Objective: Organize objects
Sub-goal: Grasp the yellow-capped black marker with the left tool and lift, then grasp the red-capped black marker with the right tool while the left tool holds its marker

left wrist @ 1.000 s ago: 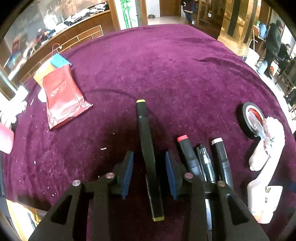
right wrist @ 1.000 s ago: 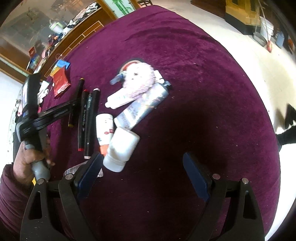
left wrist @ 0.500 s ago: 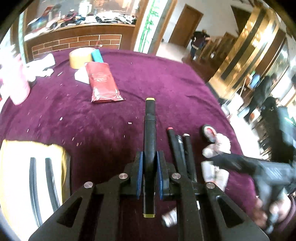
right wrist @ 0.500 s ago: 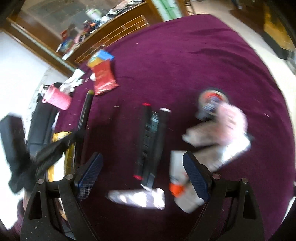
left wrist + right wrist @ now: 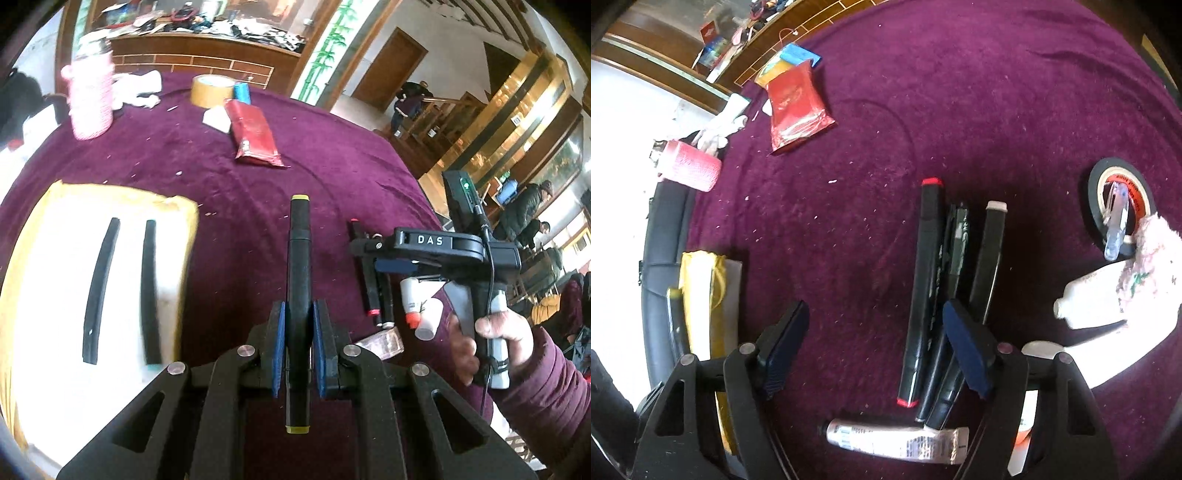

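Observation:
My left gripper (image 5: 298, 314) is shut on a black marker with yellow caps (image 5: 299, 258), held off the purple cloth. To its left lies a yellow-edged white box (image 5: 177, 229) with two black pens (image 5: 99, 288) in it. My right gripper (image 5: 874, 314) hangs over a row of three: a red-capped marker (image 5: 925, 288), a black pen (image 5: 955, 243) and a white-capped marker (image 5: 990, 258). Its jaws are closing. The red-capped marker lies between them, nearer the right pad, and neither pad presses on it.
A crumpled tube (image 5: 897, 441) lies below the markers. At the right are a black tape roll (image 5: 1093, 184), a white bottle (image 5: 1089, 306) and a pink fluffy thing (image 5: 1145, 258). Farther off lie a red packet (image 5: 794, 107), a pink cup (image 5: 690, 166) and brown tape (image 5: 212, 90).
My left gripper shut on the yellow-capped marker, lifted it and carried it left beside the box. My right gripper moved from the bottles to over the markers, its jaws narrowing.

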### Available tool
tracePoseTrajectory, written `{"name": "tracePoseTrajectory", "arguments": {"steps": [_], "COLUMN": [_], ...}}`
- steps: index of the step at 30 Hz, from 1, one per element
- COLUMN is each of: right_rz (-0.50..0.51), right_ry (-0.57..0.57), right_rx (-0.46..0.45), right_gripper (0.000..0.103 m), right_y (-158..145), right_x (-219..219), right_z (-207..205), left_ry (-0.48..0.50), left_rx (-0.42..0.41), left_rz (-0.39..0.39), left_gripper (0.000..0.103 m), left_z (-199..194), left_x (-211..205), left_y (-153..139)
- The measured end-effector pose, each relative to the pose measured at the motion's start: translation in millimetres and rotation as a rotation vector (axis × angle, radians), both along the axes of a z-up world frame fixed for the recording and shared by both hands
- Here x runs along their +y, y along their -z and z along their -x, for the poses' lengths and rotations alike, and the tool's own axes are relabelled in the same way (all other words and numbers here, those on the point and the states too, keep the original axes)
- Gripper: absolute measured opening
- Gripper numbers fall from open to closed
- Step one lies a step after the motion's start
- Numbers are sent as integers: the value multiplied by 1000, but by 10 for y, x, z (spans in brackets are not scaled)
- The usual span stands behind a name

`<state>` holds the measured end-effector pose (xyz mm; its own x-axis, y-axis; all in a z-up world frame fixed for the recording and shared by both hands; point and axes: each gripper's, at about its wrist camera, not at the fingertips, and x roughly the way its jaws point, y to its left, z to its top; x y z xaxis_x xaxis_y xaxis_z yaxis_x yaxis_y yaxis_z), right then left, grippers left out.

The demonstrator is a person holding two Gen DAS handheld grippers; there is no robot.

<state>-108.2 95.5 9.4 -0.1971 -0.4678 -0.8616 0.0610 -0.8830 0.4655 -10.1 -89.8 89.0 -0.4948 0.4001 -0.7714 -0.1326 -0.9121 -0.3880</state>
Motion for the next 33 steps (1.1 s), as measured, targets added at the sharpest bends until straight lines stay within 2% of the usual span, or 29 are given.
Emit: {"name": "tracePoseTrajectory", "arguments": {"steps": [3,6,7,8,10,13,18,23,27,28,29,30,31,33], "right_rz": [-57,-161,-206,-221,-165,-92,-135,-248,-393,-429,-454,-450,-401,-331], "right_ry": [1,-7,-10,-12,-18,-57,-59,-75,-88,-95,-102,-99,-80,-40], "right_rx": [19,54,67,75,42,-6,-4,38,92,104,114,115,96,72], "right_gripper": [74,63,54,40,25,26,26,26,26,25,19,15,12,12], "right_y": [-7,-35,-49,-66,-49,33,66,39,38,38,37,32,22,0], "right_x": [-56,-129,-166,-179,-189,-264,-370,-573,-794,-842,-881,-876,-818,-715], "right_z": [48,60,56,46,28,-27,-40,-48,-51,-60,-66,-68,-64,-75], "left_ry": [-24,-38,-39,-41,-41,-43,-47,-48,-53,-57,-60,-64,-68,-79], "left_rx": [-13,-24,-26,-26,-25,-28,-33,-35,-36,-36,-35,-32,-30,-28], "left_rz": [-14,-23,-24,-25,-29,-39,-50,-49,-49,-50,-50,-48,-47,-43], "left_gripper": [11,11,11,11,11,11,11,11,11,11,11,11,11,11], "left_z": [-44,-90,-107,-116,-139,-146,-150,-168,-178,-187,-195,-209,-218,-236], "left_x": [-108,-185,-207,-220,-262,-325,-419,-509,-587,-628,-661,-709,-753,-845], "left_y": [40,75,80,82,84,96,110,110,110,109,104,94,90,86]}}
